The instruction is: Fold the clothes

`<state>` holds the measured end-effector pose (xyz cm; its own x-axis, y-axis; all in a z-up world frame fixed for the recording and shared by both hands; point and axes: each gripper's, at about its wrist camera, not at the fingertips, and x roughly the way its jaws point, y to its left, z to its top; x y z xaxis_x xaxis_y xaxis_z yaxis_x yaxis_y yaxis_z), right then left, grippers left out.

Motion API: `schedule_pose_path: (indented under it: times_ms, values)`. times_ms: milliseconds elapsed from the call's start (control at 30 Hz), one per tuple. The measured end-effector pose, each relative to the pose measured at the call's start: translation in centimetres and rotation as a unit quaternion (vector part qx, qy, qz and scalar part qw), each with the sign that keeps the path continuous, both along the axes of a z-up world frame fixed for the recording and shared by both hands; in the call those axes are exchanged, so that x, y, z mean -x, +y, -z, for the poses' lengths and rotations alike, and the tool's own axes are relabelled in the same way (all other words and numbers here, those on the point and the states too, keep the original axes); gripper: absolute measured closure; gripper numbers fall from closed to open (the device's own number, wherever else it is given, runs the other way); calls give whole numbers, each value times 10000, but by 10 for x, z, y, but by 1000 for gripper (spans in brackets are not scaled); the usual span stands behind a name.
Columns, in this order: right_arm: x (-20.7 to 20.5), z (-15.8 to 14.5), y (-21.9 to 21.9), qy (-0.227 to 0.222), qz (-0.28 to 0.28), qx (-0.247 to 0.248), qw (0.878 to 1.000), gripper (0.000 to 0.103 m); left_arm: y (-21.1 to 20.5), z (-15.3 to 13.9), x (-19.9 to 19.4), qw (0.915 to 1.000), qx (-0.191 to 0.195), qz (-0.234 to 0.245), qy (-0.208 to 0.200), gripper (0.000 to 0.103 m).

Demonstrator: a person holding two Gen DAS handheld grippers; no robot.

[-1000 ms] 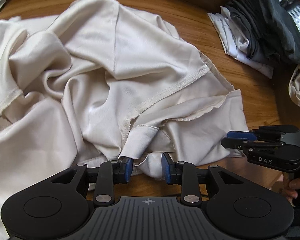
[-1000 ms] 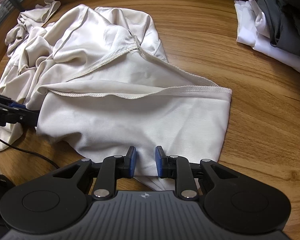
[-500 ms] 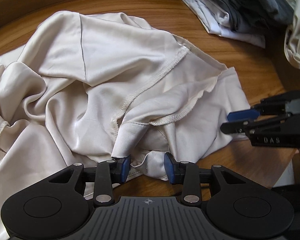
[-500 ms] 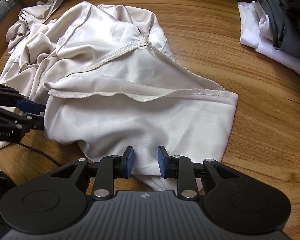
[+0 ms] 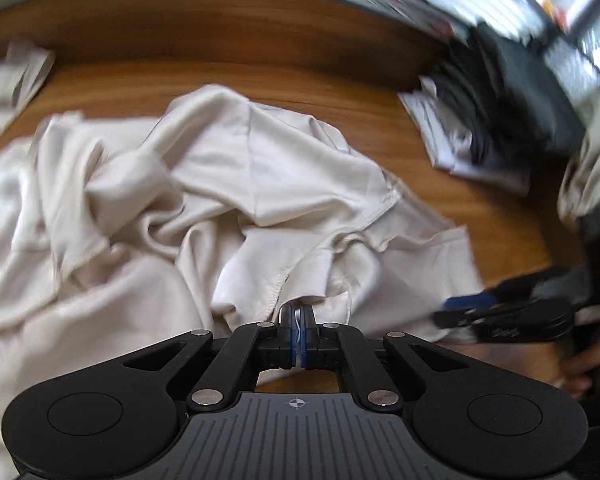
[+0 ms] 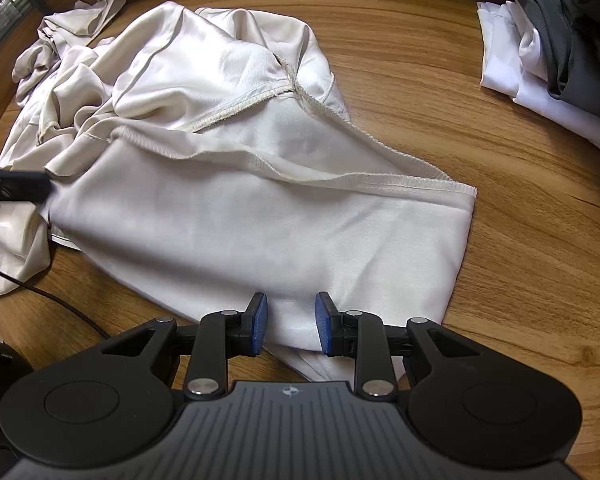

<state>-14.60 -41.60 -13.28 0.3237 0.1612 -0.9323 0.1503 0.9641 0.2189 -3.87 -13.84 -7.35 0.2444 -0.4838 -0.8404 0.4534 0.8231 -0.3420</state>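
On the wooden surface (image 6: 440,92): a cream satin garment (image 6: 228,208) lies crumpled, spread from the far left toward the near middle, seams and overlocked hems facing up.
Garment, near part: a flatter panel with a stitched hem ending in a corner at the right, reaching down to the right gripper.
Garment, far part: bunched folds piled toward the far left edge of the surface.
Left gripper (image 5: 298,330): jaws closed tight on a thin edge of the cream garment; a sliver of pale cloth shows between the blue pads, and the fabric rises in a small peak just beyond them.
Left view: heavily blurred.
Right gripper (image 6: 290,322): jaws partly open, one blue pad on either side of the garment's near edge; the pads do not press the cloth, which lies loose between them.
Grippers, relation: the left one appears at the left edge of the right view as a dark blurred shape against the garment's left side; the right one shows at the right of the left view.
Folded pile (image 6: 560,52): grey clothes on white ones at the far right, well apart from the garment.
Black cable (image 6: 68,304): runs across the surface at near left.
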Motion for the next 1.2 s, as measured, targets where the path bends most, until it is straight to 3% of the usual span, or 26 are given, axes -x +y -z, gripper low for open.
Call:
schedule_pose_path:
  times_ms: [200, 267, 300, 367, 600, 733, 1200]
  values:
    - [-1, 0, 2, 9, -44, 23, 10000, 73, 5, 5, 11, 9969, 299, 406, 607, 99]
    - [-1, 0, 2, 8, -42, 19, 10000, 73, 3, 7, 13, 9963, 287, 510, 634, 96]
    - [0, 0, 2, 9, -47, 22, 10000, 73, 1, 7, 13, 9969, 210, 514, 559, 95]
    - [0, 0, 2, 10, -57, 32, 10000, 73, -4, 8, 13, 9978, 59, 532, 400, 83]
    - [1, 0, 3, 2, -16, 39, 10000, 73, -25, 32, 12, 9933, -502, 867, 575, 82]
    - [1, 1, 2, -10, 21, 25, 10000, 72, -27, 41, 11, 9934, -639, 783, 543, 82]
    - [2, 2, 1, -12, 72, -22, 10000, 72, -37, 47, -13, 9987, -423, 259, 66, 82]
